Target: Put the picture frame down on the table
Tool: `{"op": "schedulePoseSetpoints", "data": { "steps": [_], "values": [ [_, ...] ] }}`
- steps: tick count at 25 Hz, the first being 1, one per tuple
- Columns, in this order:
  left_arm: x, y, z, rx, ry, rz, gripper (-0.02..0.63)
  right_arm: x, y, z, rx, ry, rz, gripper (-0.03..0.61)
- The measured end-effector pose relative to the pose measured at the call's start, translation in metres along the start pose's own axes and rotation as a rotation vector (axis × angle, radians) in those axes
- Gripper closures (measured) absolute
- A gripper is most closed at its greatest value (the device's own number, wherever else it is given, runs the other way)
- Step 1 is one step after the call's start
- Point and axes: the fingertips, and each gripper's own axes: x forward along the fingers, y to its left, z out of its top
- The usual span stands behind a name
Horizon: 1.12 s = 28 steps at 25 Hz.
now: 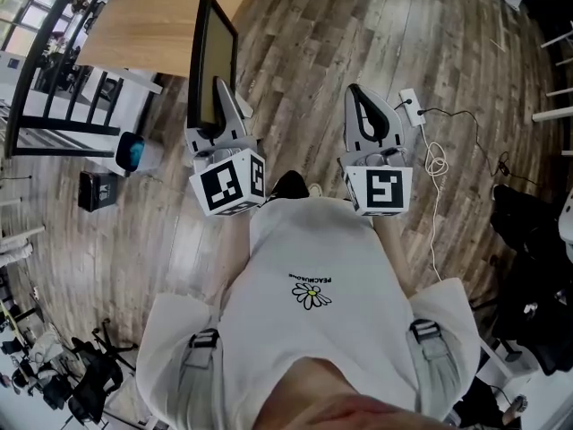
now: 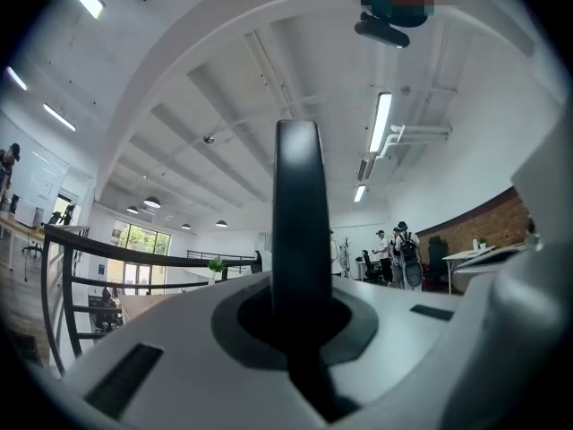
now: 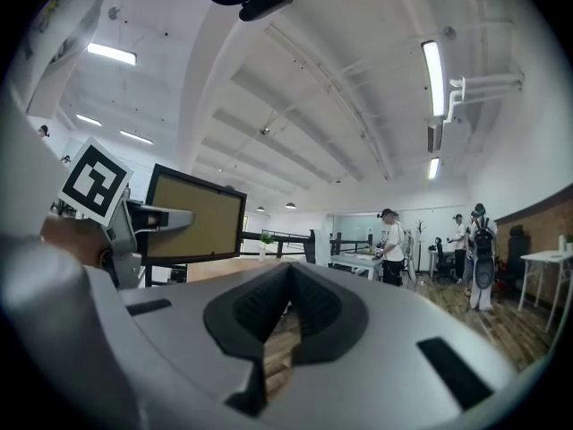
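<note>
The picture frame (image 1: 213, 61) is black with a tan panel. It stands upright and edge-on in my left gripper (image 1: 221, 97), which is shut on its lower edge, over the wooden floor. In the left gripper view the picture frame (image 2: 300, 213) shows as a dark vertical bar rising from between the jaws. The wooden table (image 1: 161, 16) lies ahead and to the left of the frame. My right gripper (image 1: 361, 97) is held beside it, shut with nothing in it. From the right gripper view the picture frame (image 3: 195, 213) shows at the left, with my left gripper (image 3: 98, 204) on it.
A black railing (image 1: 54, 61) runs along the left. Near it on the floor are a blue bin (image 1: 130, 150) and a black box (image 1: 97, 189). A white power strip (image 1: 412, 106) with a cable lies right of my right gripper. People (image 3: 391, 245) stand far off by desks.
</note>
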Motion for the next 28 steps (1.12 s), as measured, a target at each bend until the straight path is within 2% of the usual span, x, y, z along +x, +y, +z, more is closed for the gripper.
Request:
{"op": "schedulePoseSetpoints", "data": {
  "steps": [6, 10, 13, 17, 22, 28],
  "values": [
    [0.018, 0.004, -0.009, 0.014, 0.011, -0.01, 0.591, 0.019, 0.002, -0.005, -0.016, 0.021, 0.012, 0.568],
    [0.053, 0.007, -0.025, 0.007, 0.018, -0.021, 0.591, 0.046, -0.007, -0.019, -0.028, 0.053, -0.005, 0.568],
    [0.095, 0.005, -0.038, -0.019, 0.014, -0.04, 0.591, 0.076, -0.027, -0.029, 0.016, 0.054, -0.015, 0.568],
    [0.163, 0.002, -0.053, -0.041, -0.001, -0.057, 0.591, 0.134, -0.048, -0.02, -0.038, 0.026, -0.001, 0.568],
    [0.239, -0.007, -0.044, -0.025, -0.066, -0.086, 0.591, 0.206, -0.077, -0.024, -0.062, 0.062, 0.031, 0.568],
    [0.338, 0.0, -0.055, -0.019, -0.04, -0.079, 0.591, 0.305, -0.106, -0.025, -0.058, 0.052, 0.066, 0.568]
  ]
}}
